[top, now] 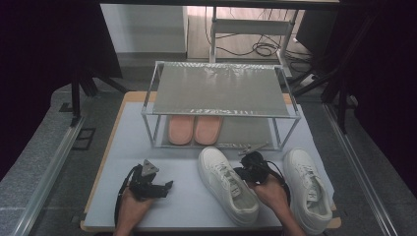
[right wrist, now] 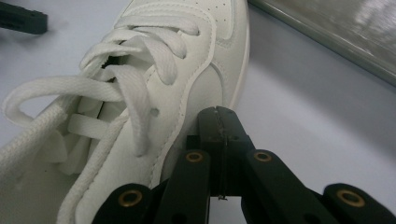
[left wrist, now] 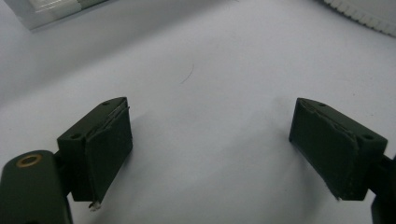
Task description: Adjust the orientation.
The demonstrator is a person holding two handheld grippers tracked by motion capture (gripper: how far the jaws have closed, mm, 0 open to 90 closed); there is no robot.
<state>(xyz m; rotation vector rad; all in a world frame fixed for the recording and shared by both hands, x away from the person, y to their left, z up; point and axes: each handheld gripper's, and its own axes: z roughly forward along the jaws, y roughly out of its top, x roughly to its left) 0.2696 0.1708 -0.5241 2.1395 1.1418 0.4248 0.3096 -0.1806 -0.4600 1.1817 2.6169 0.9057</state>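
high view / layout: rack (top: 220, 91) at the back of the surface (top: 182, 196), two tiers. Pink slippers (top: 194, 129) already on the lower tier, top tier bare.
high view / shoes: left shoe (top: 227, 184) mid-surface, toe toward the rack; right shoe (top: 307, 187) near the right edge. Both in front of the rack, neither shelved.
high view / claws: right claw (top: 252, 158) sits at the left shoe's right side, near the laces. Left claw (top: 168, 186) is well left of that shoe, over bare surface.
left gripper view / left claw (left wrist: 210, 149): jaws wide apart, nothing between them, only surface below. A shoe sole's edge (left wrist: 364, 16) shows top right.
right gripper view / right claw (right wrist: 219, 135): jaws pressed together, nothing between them. Tip is just beside the shoe's side panel (right wrist: 187, 79); can't tell if it touches.
progress: judging by the layout, the job is shelving footwear. Slippers done, both white shoes left. No grip on either yet, so the current step looks like nudging or lining up the left shoe.
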